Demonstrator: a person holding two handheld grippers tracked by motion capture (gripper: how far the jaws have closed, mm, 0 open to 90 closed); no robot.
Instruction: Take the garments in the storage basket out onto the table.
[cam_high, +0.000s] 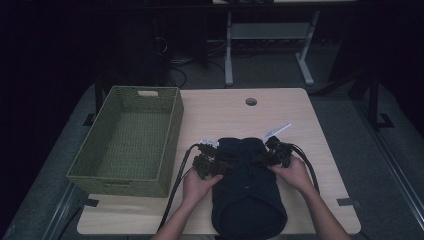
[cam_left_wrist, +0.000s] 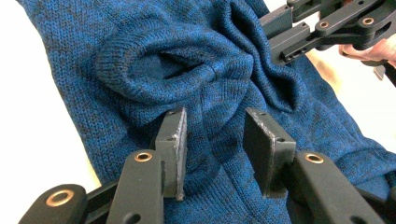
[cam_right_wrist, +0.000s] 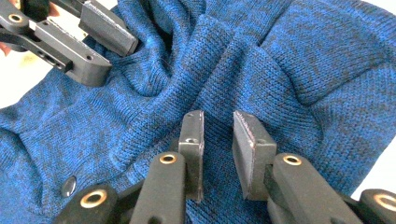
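A dark blue knit garment (cam_high: 247, 195) lies bunched on the wooden table (cam_high: 225, 115), running from the middle to the front edge. My left gripper (cam_high: 221, 162) comes in from the left at its upper part, and my right gripper (cam_high: 263, 157) comes in from the right. In the left gripper view the left gripper (cam_left_wrist: 215, 126) stands open, and a ridge of the knit (cam_left_wrist: 140, 60) runs up between the jaws without being pinched. In the right gripper view the right gripper (cam_right_wrist: 218, 121) stands open on a narrower gap over a fold of knit (cam_right_wrist: 303, 60). Each gripper faces the other across the crumpled fabric.
A green woven basket (cam_high: 172, 130), with nothing in it, stands at the table's left side. A round cable hole (cam_high: 251, 101) sits near the far edge. A small snap button (cam_right_wrist: 68, 185) shows on the garment. Black cables trail from both grippers toward the front.
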